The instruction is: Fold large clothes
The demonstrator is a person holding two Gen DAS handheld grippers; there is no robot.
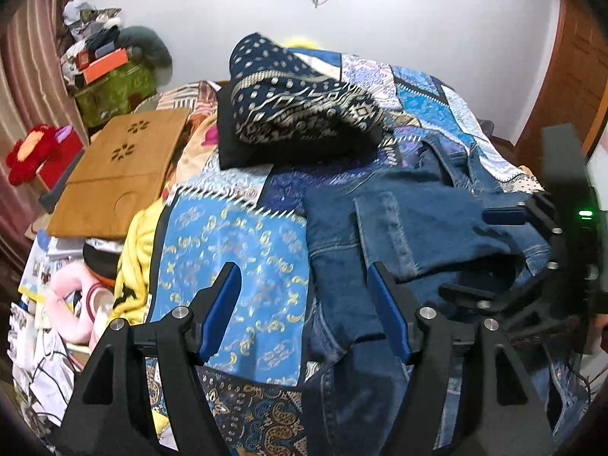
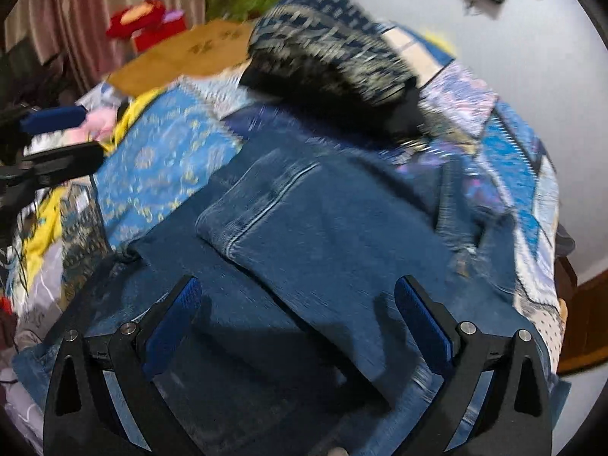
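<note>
A pair of blue denim jeans (image 1: 380,235) is spread on a bed covered by a blue patchwork quilt (image 1: 235,250), with a folded-over leg panel (image 2: 304,220) lying on top, its hemmed end toward the left of the frame in both views. In the left wrist view the left gripper (image 1: 306,300) is seen at lower centre with its jaws apart and nothing between the blue pads; most of the gap is over quilt, and only the right-hand finger overlaps the denim's left edge. In the right wrist view, which is blurred, the right gripper (image 2: 298,311) is seen with its jaws standing wide and empty, directly over the folded denim, whose long axis runs diagonally from the centre left of the frame down to the lower right, passing between the fingers. The right gripper is judged the nearer for taking hold of the fabric, the left needing to shift rightward. A folded dark patterned textile (image 1: 300,102) lies beyond the jeans, toward the upper centre.
</note>
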